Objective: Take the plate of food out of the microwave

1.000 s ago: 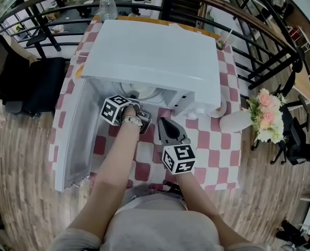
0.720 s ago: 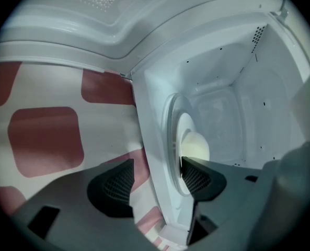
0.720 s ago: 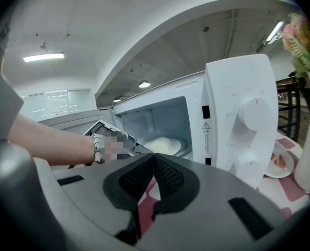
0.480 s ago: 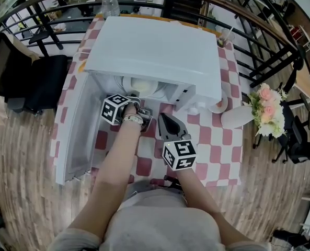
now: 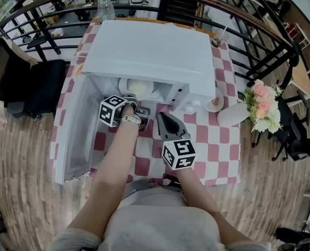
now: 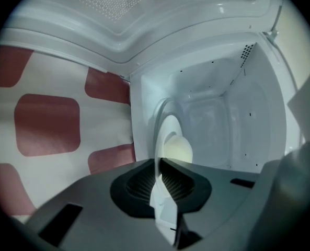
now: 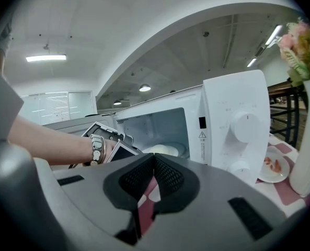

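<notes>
The white microwave [image 5: 149,51] stands on the checked table with its door [image 5: 73,135] swung open to the left. Inside lies a white plate [image 5: 136,86] with a pale round bun [image 6: 178,149] on it. My left gripper [image 5: 133,99] reaches into the cavity, and its jaws are closing on the plate's near rim [image 6: 162,203], which runs edge-on between the pads that press on it. My right gripper [image 5: 162,118] hovers shut over the table in front of the microwave, holding nothing. The right gripper view also shows the plate [image 7: 162,150] in the cavity.
A white vase with pink flowers [image 5: 233,114] and a small dish of food [image 5: 215,104] sit right of the microwave. Behind it stand a bottle [image 5: 105,7] and a cup [image 5: 217,38]. A black railing circles the table, and a black chair [image 5: 34,82] is on the left.
The left gripper stays at the microwave's mouth, shifted slightly left. The right gripper has barely moved. The view itself has tilted a little.
</notes>
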The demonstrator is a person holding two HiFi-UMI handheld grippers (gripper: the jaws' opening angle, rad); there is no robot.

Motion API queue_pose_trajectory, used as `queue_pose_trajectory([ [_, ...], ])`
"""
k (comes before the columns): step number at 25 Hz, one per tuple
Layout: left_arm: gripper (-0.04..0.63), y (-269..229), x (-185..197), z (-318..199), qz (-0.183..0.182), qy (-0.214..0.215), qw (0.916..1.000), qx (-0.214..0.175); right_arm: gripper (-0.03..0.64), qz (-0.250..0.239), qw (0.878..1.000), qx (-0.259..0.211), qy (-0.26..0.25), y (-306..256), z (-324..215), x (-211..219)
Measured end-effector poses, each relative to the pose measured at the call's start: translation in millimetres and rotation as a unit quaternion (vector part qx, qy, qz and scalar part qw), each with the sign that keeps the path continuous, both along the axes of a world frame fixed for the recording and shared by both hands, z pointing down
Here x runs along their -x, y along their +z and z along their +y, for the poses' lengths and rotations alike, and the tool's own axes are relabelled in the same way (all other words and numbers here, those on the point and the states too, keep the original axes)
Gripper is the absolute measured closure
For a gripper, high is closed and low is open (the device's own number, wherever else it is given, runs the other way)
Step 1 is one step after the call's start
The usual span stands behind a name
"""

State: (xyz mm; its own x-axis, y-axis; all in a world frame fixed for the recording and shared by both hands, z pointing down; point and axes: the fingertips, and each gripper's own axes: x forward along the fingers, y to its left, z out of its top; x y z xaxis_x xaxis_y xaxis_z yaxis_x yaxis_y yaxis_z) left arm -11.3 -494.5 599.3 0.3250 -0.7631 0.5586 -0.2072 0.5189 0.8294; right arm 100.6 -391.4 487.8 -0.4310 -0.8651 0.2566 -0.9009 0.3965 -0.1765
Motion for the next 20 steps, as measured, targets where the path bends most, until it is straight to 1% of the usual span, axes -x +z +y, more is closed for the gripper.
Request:
queue_pose_trajectory([
  [3,0.561,-4,-1,3,0.0,0.0,0.9999,-0.011,0.594,-0.001,1.0,-0.003,-0.001,-2,1,-1],
  [9,0.578,-18,0,9,0.011,0.0,0.9986,-0.052,0.594,-0.002,1.0,-0.012,-0.006,-10,5,2],
  [16,0.58,-25,2,29,0.015,0.011,0.9972,-0.072,0.594,0.002,1.0,-0.023,-0.009,-20,12,4],
  [20,0.58,-32,6,35,0.014,0.015,0.9957,-0.091,0.594,0.003,1.0,-0.029,-0.009,-24,16,5],
])
